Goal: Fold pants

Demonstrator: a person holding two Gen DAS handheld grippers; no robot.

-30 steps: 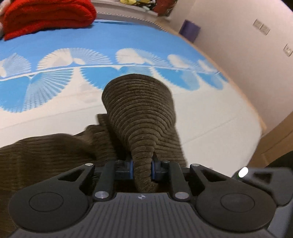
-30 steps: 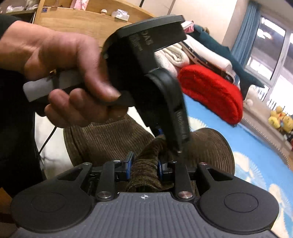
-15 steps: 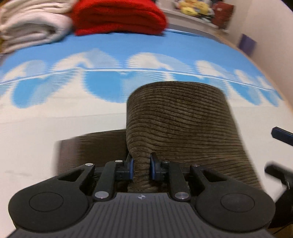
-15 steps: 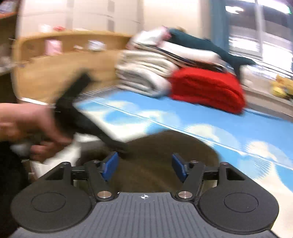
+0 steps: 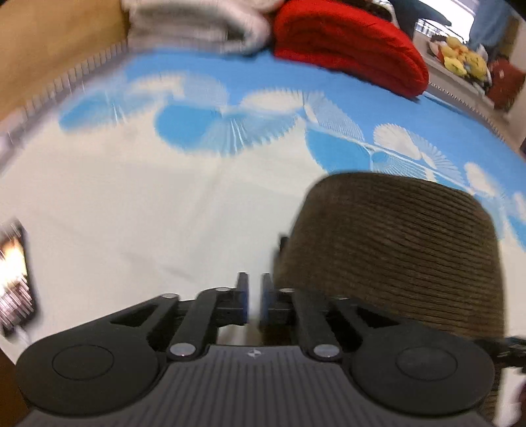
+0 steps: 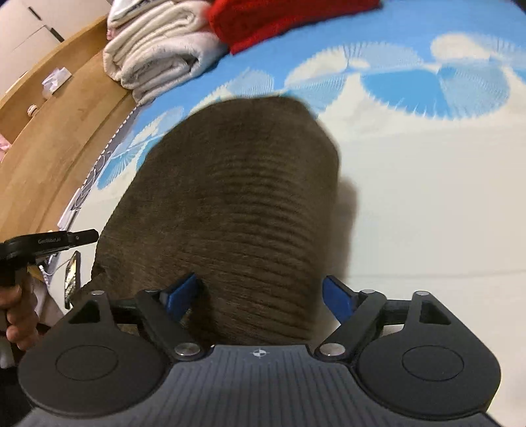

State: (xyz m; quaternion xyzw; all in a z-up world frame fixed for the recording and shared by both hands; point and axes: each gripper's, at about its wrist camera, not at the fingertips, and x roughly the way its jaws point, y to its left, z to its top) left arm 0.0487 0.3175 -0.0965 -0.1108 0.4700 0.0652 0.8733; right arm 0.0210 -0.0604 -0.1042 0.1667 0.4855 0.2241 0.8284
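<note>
Left wrist view first: the blue-and-white bed sheet [image 5: 131,197] fills the left and middle of the frame. The left gripper [image 5: 253,295] sits bottom centre, jaws nearly together and easing closed with only a thin gap, and they're gripping nothing. The brown corduroy pants [image 5: 394,256] are a folded stack at lower right, just beside that gripper. Folded white towels [image 5: 197,23] and a red blanket [image 5: 345,42] run along the top. In the right wrist view, a hand [image 6: 16,315] shows at the left edge. The pants fill the centre, and the right gripper [image 6: 259,289] has let go, jaws spreading wide with the cloth lying loose between them.
</note>
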